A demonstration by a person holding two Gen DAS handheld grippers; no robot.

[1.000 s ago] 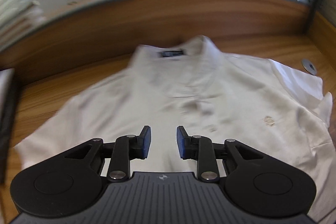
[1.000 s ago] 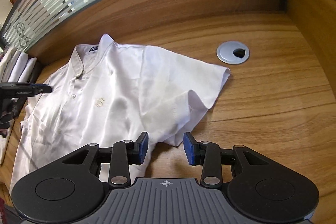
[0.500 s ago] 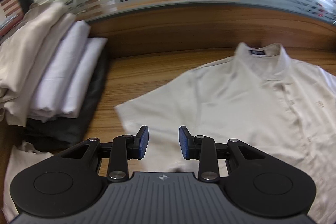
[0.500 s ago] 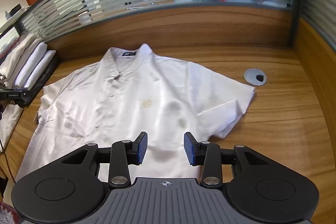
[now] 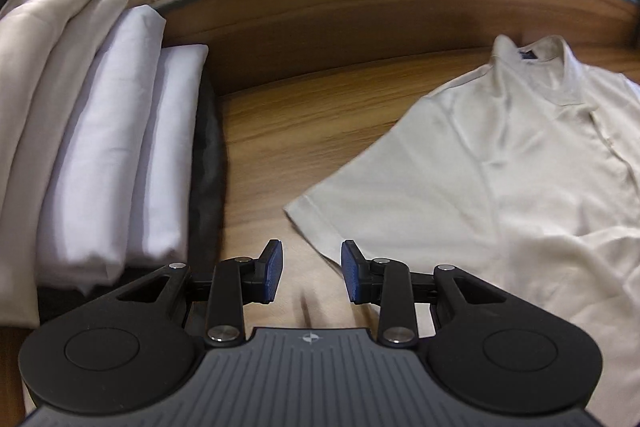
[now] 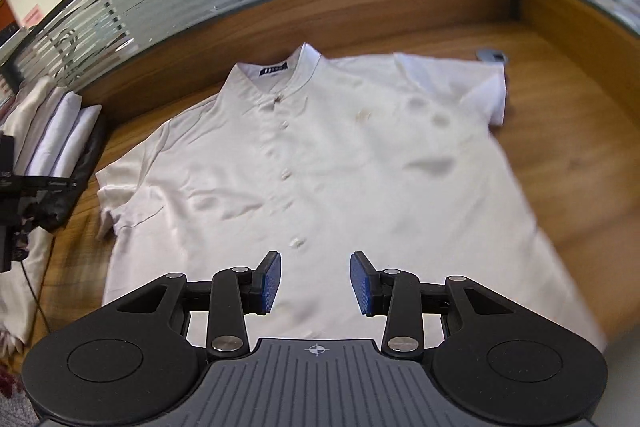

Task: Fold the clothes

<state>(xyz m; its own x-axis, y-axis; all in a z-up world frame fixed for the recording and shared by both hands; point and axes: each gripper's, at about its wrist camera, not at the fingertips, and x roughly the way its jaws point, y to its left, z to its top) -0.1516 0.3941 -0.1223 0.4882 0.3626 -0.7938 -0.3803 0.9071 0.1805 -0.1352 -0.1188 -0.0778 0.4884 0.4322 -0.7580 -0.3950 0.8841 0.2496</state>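
Cream short-sleeved button shirt (image 6: 320, 163) flat, face up on wooden desk (image 5: 304, 115). Left gripper (image 5: 311, 273) and right gripper (image 6: 315, 281) both spread, empty. Best pinching left sleeve hem (image 5: 310, 227) first, folding inward without wrinkling.

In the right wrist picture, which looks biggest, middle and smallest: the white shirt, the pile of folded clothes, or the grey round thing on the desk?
1. White shirt, biggest.
2. Pile of folded clothes.
3. Grey round thing, smallest; it lies farthest away and the sleeve partly hides it.
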